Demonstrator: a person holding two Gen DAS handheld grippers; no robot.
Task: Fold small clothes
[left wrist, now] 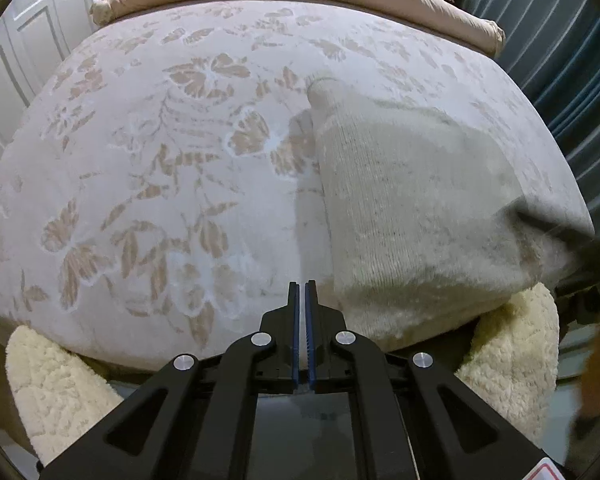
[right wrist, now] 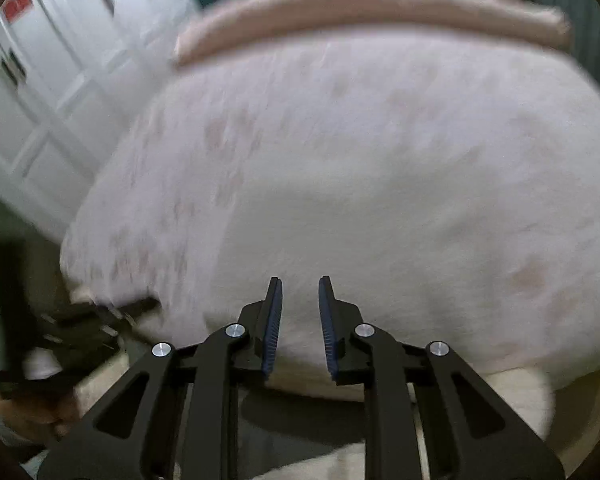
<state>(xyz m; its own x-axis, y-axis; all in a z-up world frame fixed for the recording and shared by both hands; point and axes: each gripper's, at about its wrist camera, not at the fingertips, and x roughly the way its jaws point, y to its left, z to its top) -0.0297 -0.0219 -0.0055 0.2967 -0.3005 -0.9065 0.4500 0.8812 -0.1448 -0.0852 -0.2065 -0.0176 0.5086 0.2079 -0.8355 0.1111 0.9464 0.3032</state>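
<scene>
Up close from the left wrist, the left gripper (left wrist: 304, 286) is pressed shut on nothing, over a floral bedspread (left wrist: 148, 168). A beige knit garment (left wrist: 412, 208) lies just right. From the blurred right wrist, the right gripper (right wrist: 300, 284) stands slightly apart, empty, above the bedspread (right wrist: 380, 180).
</scene>
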